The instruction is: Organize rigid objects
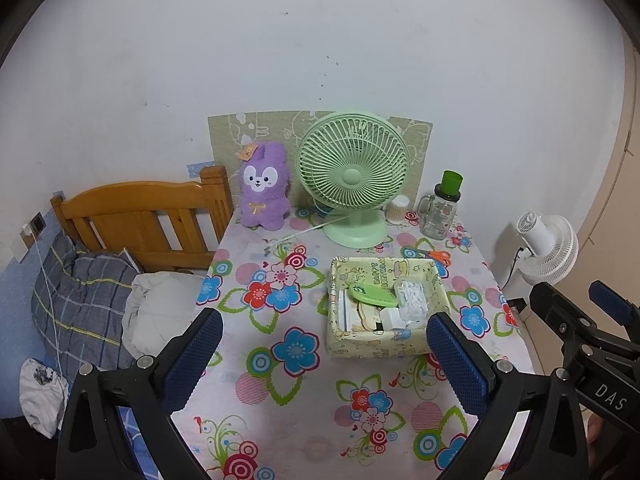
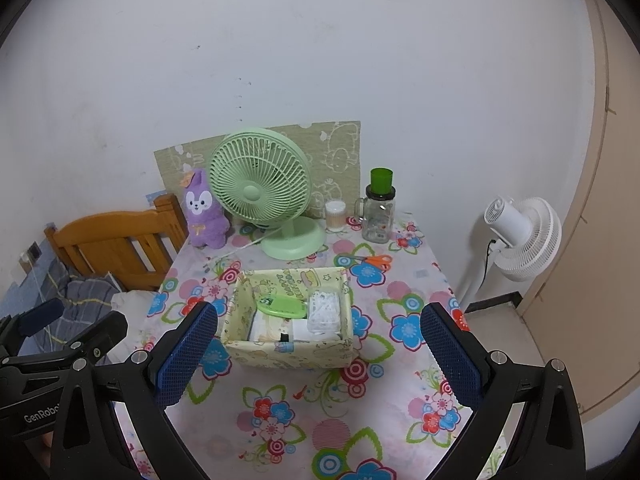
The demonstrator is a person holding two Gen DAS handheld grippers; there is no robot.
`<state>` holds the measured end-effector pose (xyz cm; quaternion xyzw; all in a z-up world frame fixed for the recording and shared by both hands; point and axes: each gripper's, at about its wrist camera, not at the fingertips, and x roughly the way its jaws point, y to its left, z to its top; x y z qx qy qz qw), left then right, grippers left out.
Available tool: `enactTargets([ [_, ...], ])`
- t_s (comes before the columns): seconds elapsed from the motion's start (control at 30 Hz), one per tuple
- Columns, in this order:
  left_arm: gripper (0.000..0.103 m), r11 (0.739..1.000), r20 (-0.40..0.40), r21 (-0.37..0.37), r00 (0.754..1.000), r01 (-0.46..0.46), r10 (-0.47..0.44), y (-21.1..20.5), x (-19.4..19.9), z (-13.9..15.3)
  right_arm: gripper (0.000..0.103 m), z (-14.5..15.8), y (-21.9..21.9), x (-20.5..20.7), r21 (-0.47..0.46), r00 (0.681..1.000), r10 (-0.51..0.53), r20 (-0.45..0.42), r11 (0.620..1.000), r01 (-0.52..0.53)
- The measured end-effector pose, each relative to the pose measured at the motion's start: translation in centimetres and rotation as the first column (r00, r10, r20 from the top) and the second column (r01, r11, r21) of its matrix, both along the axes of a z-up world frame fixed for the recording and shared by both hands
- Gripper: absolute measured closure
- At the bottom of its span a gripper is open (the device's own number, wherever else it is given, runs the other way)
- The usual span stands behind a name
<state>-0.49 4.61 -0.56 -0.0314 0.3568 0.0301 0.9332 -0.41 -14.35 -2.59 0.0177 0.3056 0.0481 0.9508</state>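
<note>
Both claws, left claw and right claw, are hovering released and gripping nothing, low over the floral worktop on the near side of the yellow box. Inside the box, a green case is lying beside a clear packet. Orange scissors are sitting just behind the box, jar and green fan farther behind. Scissors are probably light, stiff, slippery; pinching across the handles looks safest.
</note>
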Motion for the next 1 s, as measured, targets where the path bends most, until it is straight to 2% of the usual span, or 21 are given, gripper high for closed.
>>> enactTargets([
  [0.57, 0.000, 0.999, 0.010, 0.010, 0.999, 0.049, -0.049, -0.8, 0.4, 1.0, 0.000, 1.1, -0.3, 0.1, 0.010, 0.999, -0.038, 0.014, 0.999, 0.038],
  [0.73, 0.000, 0.999, 0.016, -0.009, 0.999, 0.035, -0.035, -0.7, 0.8, 1.3, 0.001, 1.3, -0.3, 0.2, 0.013, 0.999, -0.034, 0.005, 0.999, 0.034],
  [0.87, 0.000, 0.999, 0.017, 0.019, 0.999, 0.045, -0.045, -0.8, 1.0, 1.3, 0.000, 1.3, -0.2, 0.5, 0.005, 1.000, -0.022, -0.001, 1.000, 0.022],
  [1.0, 0.000, 0.999, 0.009, 0.010, 0.999, 0.035, -0.035, -0.5, 1.2, 1.2, 0.000, 1.4, 0.1, 0.7, 0.007, 1.000, -0.006, -0.006, 1.000, 0.006],
])
